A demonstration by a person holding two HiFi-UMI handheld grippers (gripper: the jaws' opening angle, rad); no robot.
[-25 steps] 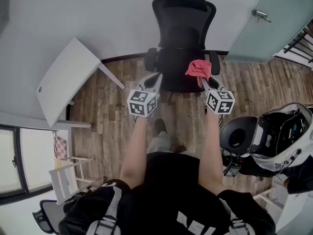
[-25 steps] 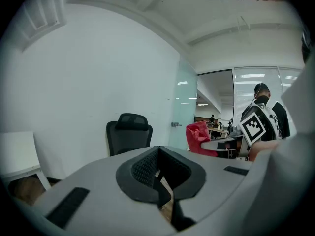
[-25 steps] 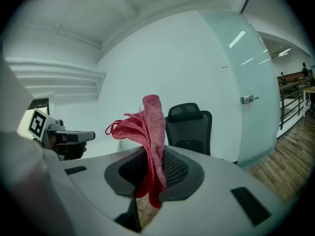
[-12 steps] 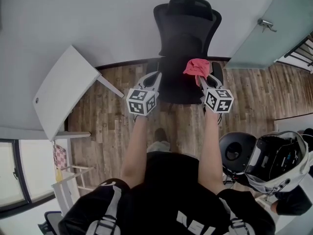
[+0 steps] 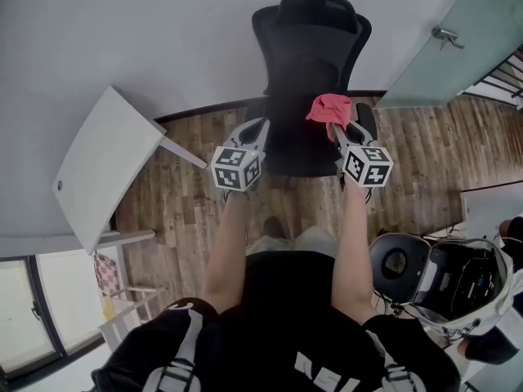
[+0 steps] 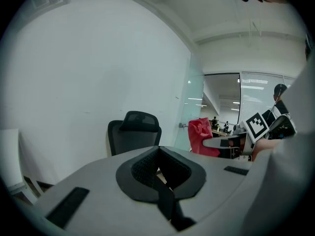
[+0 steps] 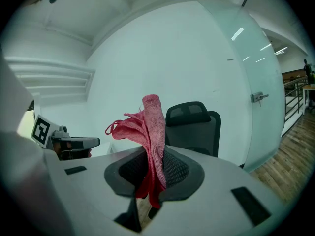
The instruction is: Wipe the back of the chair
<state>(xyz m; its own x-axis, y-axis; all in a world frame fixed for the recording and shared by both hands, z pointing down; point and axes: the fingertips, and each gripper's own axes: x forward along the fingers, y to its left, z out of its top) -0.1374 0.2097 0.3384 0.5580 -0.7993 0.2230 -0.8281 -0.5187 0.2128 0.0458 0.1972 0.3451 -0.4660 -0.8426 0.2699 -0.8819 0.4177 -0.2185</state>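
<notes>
A black office chair (image 5: 309, 80) with a mesh back and headrest stands against the white wall, facing me; its back (image 6: 134, 140) (image 7: 195, 129) shows ahead in both gripper views. My right gripper (image 5: 337, 129) is shut on a red cloth (image 5: 328, 109) (image 7: 147, 136), held over the seat's right side near the armrest. The cloth stands up out of the jaws in the right gripper view. My left gripper (image 5: 257, 129) is shut with nothing in it, over the seat's left edge.
A white table (image 5: 102, 166) stands to the left. A glass door (image 5: 458, 43) with a handle is at the right. A round black bin (image 5: 396, 261) and a backpack (image 5: 462, 280) lie on the wood floor at the lower right.
Both grippers and the cloth have moved a little closer to the chair. The view has shifted, so the bin and backpack sit lower right.
</notes>
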